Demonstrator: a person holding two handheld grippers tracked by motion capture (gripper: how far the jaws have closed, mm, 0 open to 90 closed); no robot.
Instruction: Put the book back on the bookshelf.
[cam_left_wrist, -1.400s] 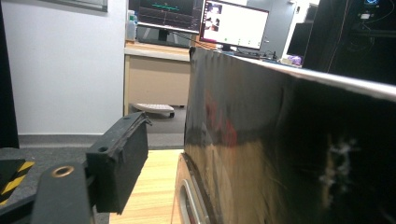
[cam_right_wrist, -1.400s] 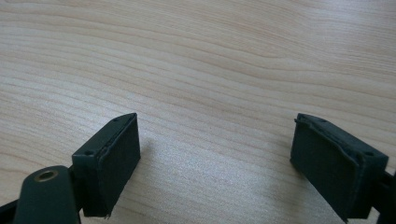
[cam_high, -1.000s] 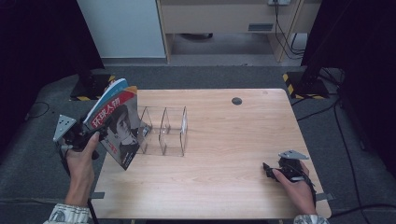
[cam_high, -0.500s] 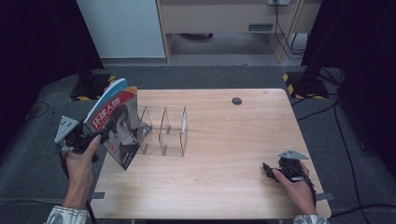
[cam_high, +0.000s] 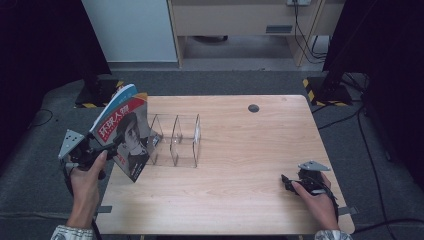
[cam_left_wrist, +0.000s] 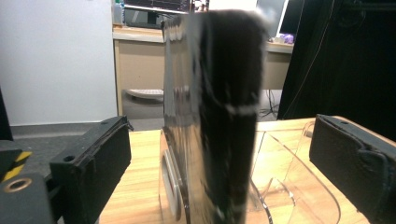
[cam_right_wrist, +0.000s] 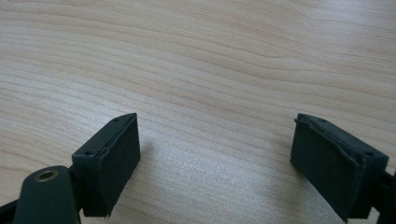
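High view: magazines (cam_high: 125, 131) beside clear rack (cam_high: 176, 140)

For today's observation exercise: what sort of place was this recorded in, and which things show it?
Probably a lab or studio set up for recording. A lone wooden table stands on grey carpet between black curtains, with hazard-striped stand bases and cables behind it.

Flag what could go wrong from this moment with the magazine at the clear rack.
1. The left gripper has just been opening; its jaws stand apart from the glossy magazine with the portrait cover between them, so the leaning magazine may tip or slide off the light wooden table.
2. It stands at the left end of the clear acrylic divider rack, near the table edge, so it could fall outward.
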